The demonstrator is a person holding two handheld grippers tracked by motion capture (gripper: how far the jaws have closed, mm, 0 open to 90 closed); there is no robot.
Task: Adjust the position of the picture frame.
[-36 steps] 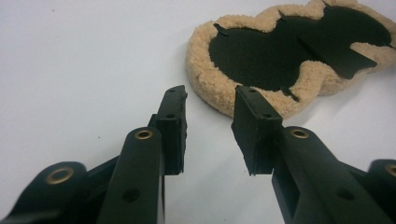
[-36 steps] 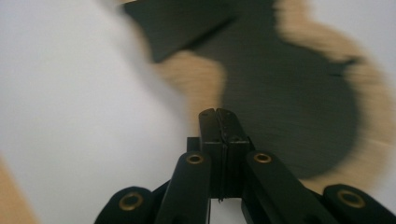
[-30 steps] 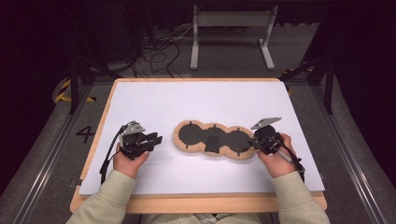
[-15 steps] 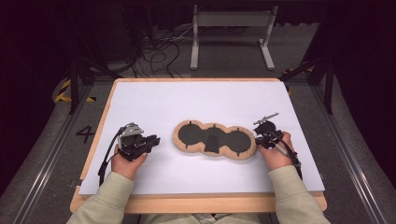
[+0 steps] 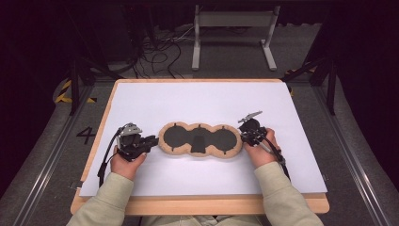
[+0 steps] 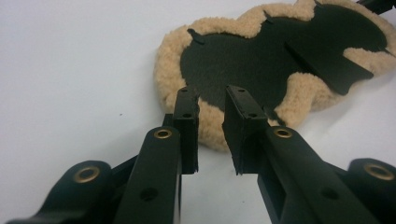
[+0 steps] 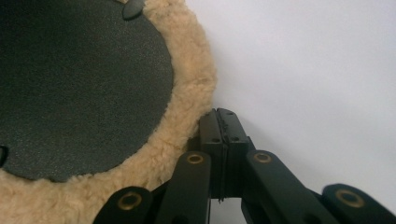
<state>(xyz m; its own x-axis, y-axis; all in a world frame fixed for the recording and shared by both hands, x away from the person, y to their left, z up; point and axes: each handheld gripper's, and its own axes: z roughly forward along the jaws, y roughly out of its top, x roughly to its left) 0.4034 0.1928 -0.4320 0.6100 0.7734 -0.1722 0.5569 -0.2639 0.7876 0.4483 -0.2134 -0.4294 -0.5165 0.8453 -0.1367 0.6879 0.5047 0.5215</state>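
Note:
A three-lobed black pad [image 5: 200, 140] with a tan fleece rim lies flat on the white board [image 5: 211, 99], near its front. My left gripper [image 5: 153, 139] rests at the pad's left end. Its jaws have narrowed a little in the last second and stand apart. In the left gripper view its tips [image 6: 210, 100] reach the fleece rim [image 6: 187, 51] without pinching it. My right gripper [image 5: 243, 135] sits at the pad's right end. In the right gripper view its jaws [image 7: 223, 114] are pressed together, right beside the fleece rim [image 7: 191, 93], with nothing between them.
The white sheet covers a wooden board whose front edge [image 5: 202, 205] lies near the person's sleeves. Behind the board stand a grey metal frame [image 5: 233, 33] and loose cables [image 5: 155, 47] on the dark floor. Bare white surface lies beyond the pad.
My right gripper has moved left up to the pad's right end. The left hand has stayed in place.

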